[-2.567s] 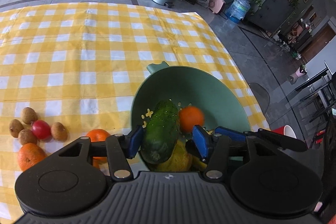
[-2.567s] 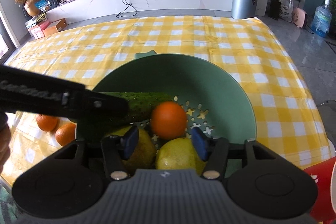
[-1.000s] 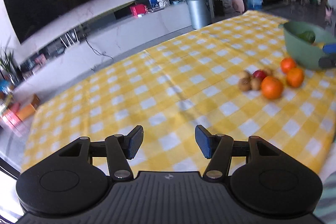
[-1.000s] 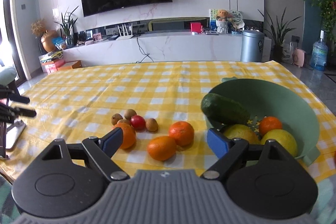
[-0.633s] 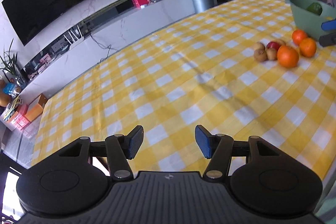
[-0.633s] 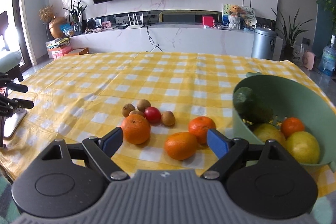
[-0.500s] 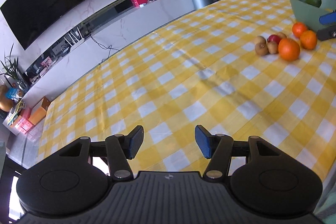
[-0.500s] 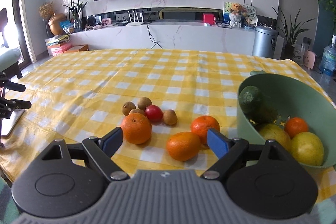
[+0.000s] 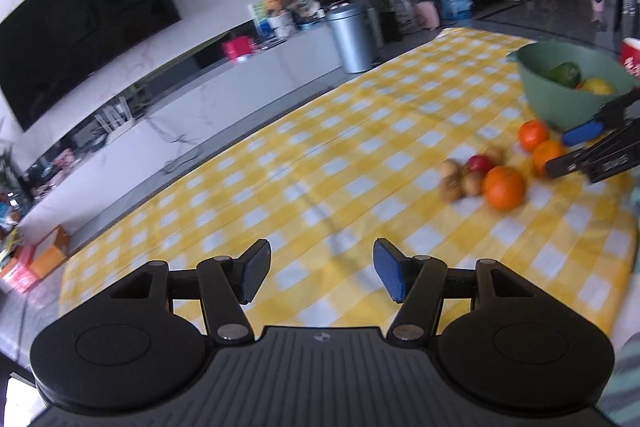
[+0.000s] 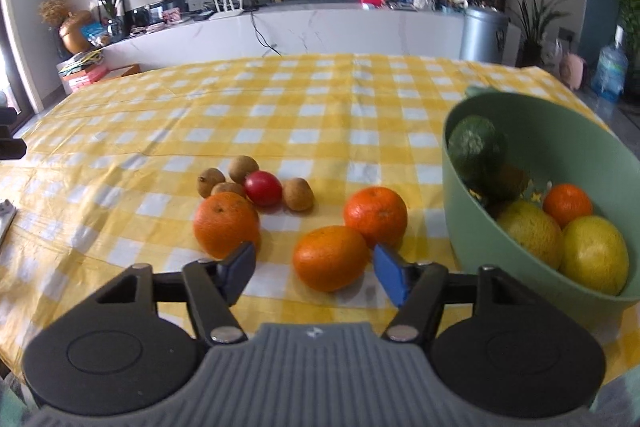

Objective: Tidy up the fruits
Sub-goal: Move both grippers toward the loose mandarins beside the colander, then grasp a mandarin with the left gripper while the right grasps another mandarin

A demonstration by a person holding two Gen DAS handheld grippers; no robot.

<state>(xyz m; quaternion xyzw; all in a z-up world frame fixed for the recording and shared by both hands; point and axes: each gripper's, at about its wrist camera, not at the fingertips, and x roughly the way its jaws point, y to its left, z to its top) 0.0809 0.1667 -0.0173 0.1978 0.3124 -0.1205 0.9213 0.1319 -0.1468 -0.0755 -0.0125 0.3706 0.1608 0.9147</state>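
My right gripper point(image 10: 314, 269) is open and empty, its fingers either side of the nearest orange point(image 10: 330, 258) on the yellow checked cloth. Two more oranges point(image 10: 226, 223) point(image 10: 376, 215) lie beside it, with several brown kiwis point(image 10: 298, 193) and a red fruit point(image 10: 263, 188) behind. The green bowl point(image 10: 496, 251) at right holds a cucumber point(image 10: 474, 149), two lemons point(image 10: 594, 254) and a small orange point(image 10: 567, 199). My left gripper point(image 9: 320, 275) is open and empty over the cloth's left part, far from the fruit point(image 9: 503, 187) and bowl point(image 9: 556, 107).
The right gripper's fingers point(image 9: 582, 133) show at the right edge of the left wrist view. A red cup point(image 9: 631, 53) stands beyond the bowl. The table's near edge runs under both grippers. A white TV counter and a metal bin point(image 10: 482, 35) stand behind the table.
My right gripper has moved forward and lower, bringing its fingers around the nearest orange. My left gripper has swung a little toward the fruit and stays open.
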